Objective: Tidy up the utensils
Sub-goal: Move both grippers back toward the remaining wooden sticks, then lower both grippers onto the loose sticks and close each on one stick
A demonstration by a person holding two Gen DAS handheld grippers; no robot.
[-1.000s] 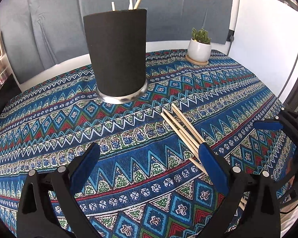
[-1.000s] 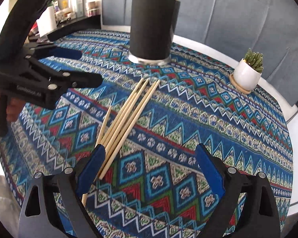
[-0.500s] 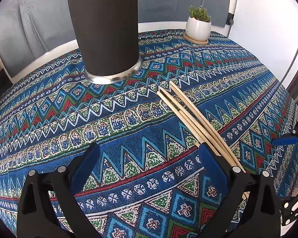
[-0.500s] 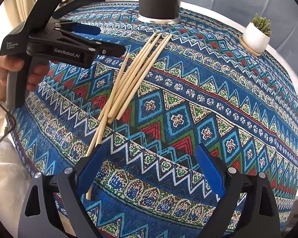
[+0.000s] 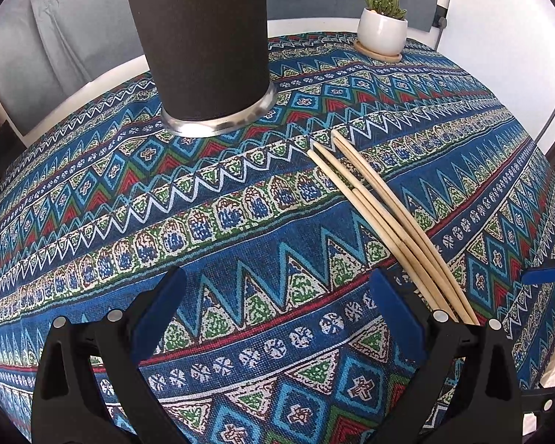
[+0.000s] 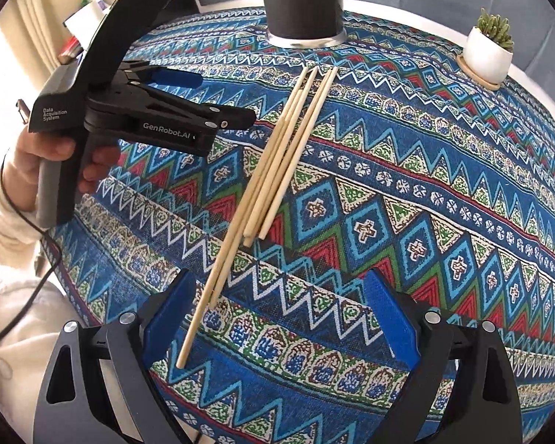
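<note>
Several wooden chopsticks (image 6: 277,155) lie in a loose bundle on the patterned tablecloth; they also show in the left wrist view (image 5: 384,214), running under my left gripper's right finger. A black cylindrical holder (image 5: 203,44) with a metal base stands beyond them, and shows in the right wrist view (image 6: 301,0) too. My left gripper (image 5: 277,314) is open and empty, to the left of the bundle; it shows from the side in the right wrist view (image 6: 218,103). My right gripper (image 6: 277,310) is open and empty, with the near chopstick ends beside its left finger.
A small succulent in a white pot (image 5: 383,27) stands on a wooden coaster at the back right, seen also in the right wrist view (image 6: 488,51). The round table's edge (image 5: 92,85) curves behind the holder. A white panel stands at the right.
Both grippers have moved forward and lower over the table. The holder and chopsticks now loom larger, and the holder's top has left both views. Both grippers stay open.
</note>
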